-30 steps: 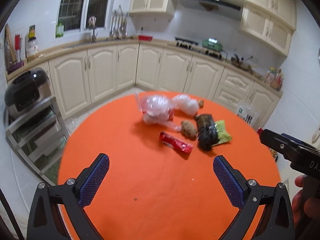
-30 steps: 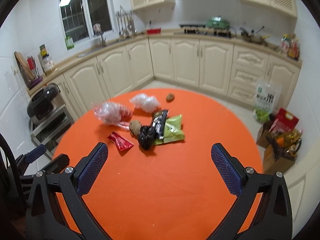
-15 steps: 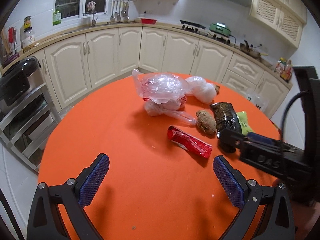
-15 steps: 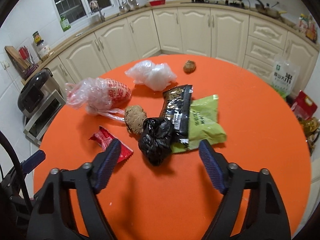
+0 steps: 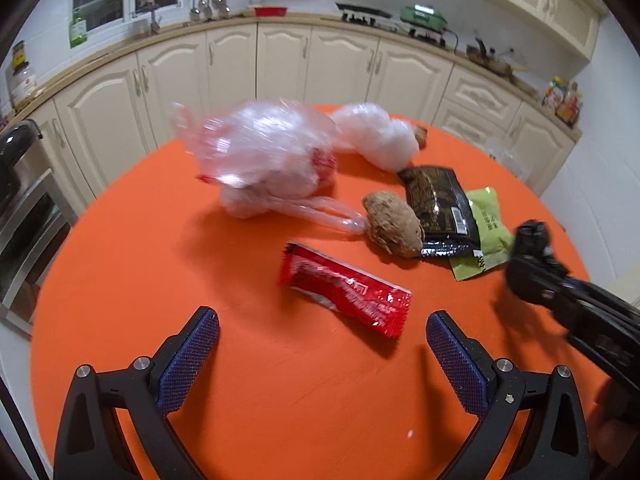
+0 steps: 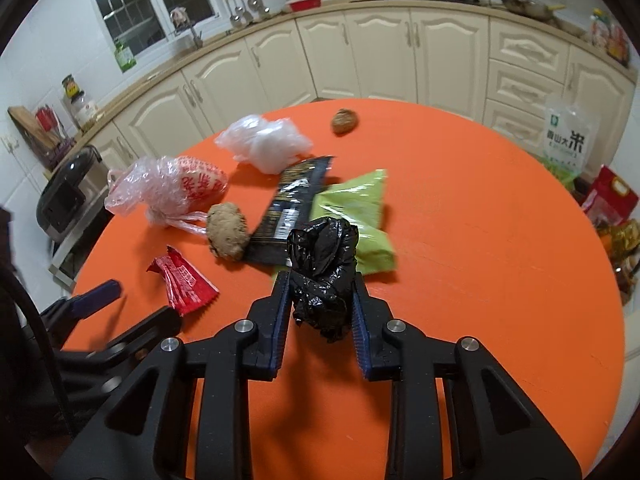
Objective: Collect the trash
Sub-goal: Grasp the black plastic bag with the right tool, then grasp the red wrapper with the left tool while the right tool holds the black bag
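On the orange bench [image 6: 480, 240], the right gripper [image 6: 320, 304] has its jaws clamped on a black bag [image 6: 324, 264], while the left gripper [image 5: 320, 356] has its jaws wide apart near a red wrapper [image 5: 344, 288].

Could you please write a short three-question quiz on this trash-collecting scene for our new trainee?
1. True or false: the left gripper is shut on the red wrapper.
2. What does the right gripper hold? A) green packet B) black bag C) white bag
3. Fill in: the brown lump lies between the clear bag and the ____ packet.

Key
1. False: its fingers stand wide apart, short of the wrapper.
2. B: the crumpled black bag sits between its fingers.
3. Black: the black packet partly overlaps the green packet.
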### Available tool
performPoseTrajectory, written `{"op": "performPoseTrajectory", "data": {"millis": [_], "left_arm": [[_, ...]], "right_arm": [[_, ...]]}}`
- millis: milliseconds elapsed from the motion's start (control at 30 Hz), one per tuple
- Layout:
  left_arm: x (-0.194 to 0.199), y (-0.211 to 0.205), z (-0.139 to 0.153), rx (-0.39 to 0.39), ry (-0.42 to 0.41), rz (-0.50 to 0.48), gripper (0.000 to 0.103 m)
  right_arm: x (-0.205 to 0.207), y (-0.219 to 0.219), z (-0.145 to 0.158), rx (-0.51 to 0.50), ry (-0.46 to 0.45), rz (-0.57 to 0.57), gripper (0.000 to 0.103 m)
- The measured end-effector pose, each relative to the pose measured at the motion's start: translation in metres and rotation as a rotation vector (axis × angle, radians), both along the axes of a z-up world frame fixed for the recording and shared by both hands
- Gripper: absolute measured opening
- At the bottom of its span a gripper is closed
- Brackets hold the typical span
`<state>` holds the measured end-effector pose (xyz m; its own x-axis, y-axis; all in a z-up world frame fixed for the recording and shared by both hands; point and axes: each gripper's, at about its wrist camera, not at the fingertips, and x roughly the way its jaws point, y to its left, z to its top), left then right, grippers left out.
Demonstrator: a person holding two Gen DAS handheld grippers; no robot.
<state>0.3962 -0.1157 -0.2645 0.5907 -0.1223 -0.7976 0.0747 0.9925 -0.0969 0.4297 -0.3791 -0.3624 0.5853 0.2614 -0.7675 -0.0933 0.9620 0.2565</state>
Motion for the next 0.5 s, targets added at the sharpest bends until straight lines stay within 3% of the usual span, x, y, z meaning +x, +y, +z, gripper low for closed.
{"op": "performPoseTrajectory", "data": {"millis": [133, 233, 400, 433, 500], "left_arm": [[0.028, -0.015, 0.0, 0.062, 0.012, -0.025, 0.098], [0.035, -0.025, 0.001, 0.081, -0.023, -0.059, 0.068], [0.041, -0.023, -0.001, 0.026, -0.044, -0.106, 0.05], [0.038, -0.022, -0.006, 0.015, -0.034, -0.112, 0.03], [0.037, -0.015, -0.011, 0.0, -0.037, -0.121, 0.028]], "right_arm": [[-0.005, -0.009, 0.003, 0.005, -0.004, -0.004, 0.026], [-0.007, -0.01, 0.004, 0.012, -0.007, -0.002, 0.026], [-0.013, -0.012, 0.006, 0.029, -0.013, -0.004, 0.026], [-0.014, -0.012, 0.005, 0.031, -0.014, -0.005, 0.026], [-0.017, -0.014, 0.005, 0.033, -0.014, -0.009, 0.026]]}}
